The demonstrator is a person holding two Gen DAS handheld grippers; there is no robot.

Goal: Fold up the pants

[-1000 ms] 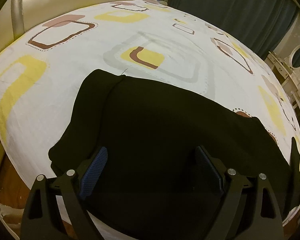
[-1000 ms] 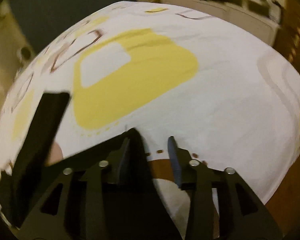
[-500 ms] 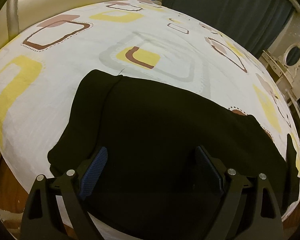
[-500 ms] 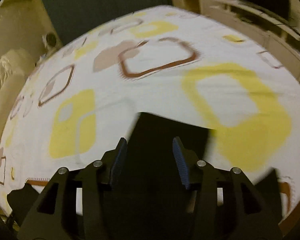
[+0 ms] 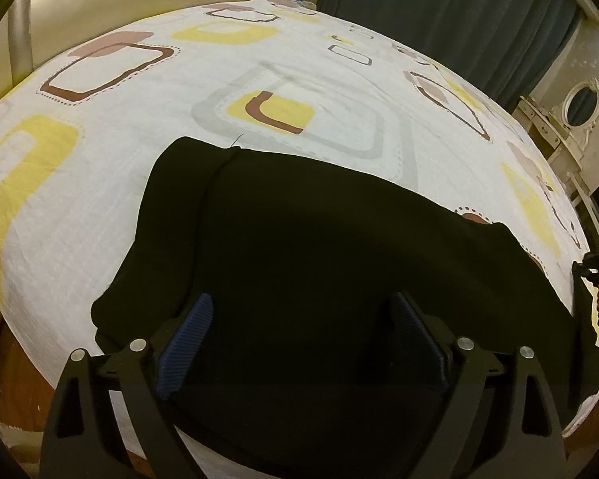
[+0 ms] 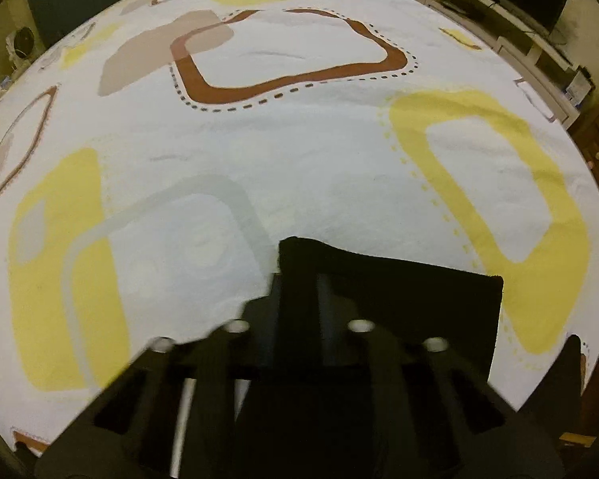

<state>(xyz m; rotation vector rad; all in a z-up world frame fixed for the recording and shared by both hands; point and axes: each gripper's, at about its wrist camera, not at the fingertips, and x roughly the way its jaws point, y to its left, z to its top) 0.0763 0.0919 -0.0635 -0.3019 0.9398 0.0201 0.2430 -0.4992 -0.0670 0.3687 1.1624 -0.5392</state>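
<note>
My right tongs (image 6: pixel 299 279) have closed on the black pants' (image 5: pixel 319 247) end, on the bed (image 5: pixel 100 207); long axis runs toward my left tongs (image 5: pixel 299 339), open above the pants.

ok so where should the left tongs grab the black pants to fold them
Best bet is the near hem edge of the black pants, which lies flat on the patterned bedsheet right under the open left tongs. Come down from the bed's near side, one pad under the edge: flat cloth offers nothing else to pinch. The right tongs look shut on the far end.
</note>
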